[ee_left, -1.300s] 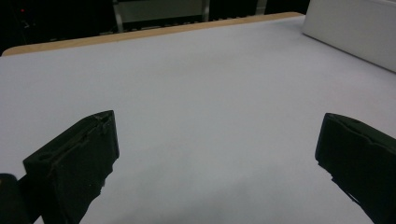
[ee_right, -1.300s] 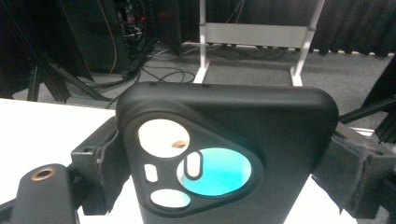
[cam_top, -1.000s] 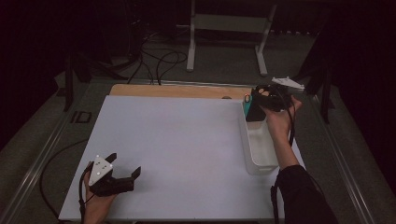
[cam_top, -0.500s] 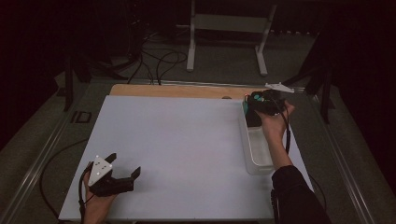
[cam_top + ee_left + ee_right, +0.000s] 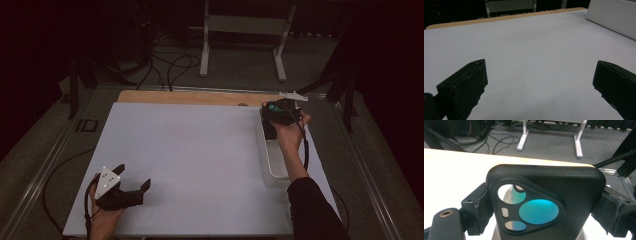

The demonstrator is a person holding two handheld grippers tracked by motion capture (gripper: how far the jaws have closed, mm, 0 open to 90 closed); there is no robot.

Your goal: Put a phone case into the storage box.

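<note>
**Phone case held over the bin**

The right tongs (image 5: 276,111) clamp a black phone case (image 5: 544,202) by its two long edges, above the far end of the clear bin (image 5: 270,165) at the tabletop's (image 5: 200,150) right side. The case looks light, thin and somewhat flexible, with smooth sides likely to slip; gripping mid-length seems safest. The left tongs (image 5: 131,189) rest near the front edge, spread wide, holding nothing.
</note>
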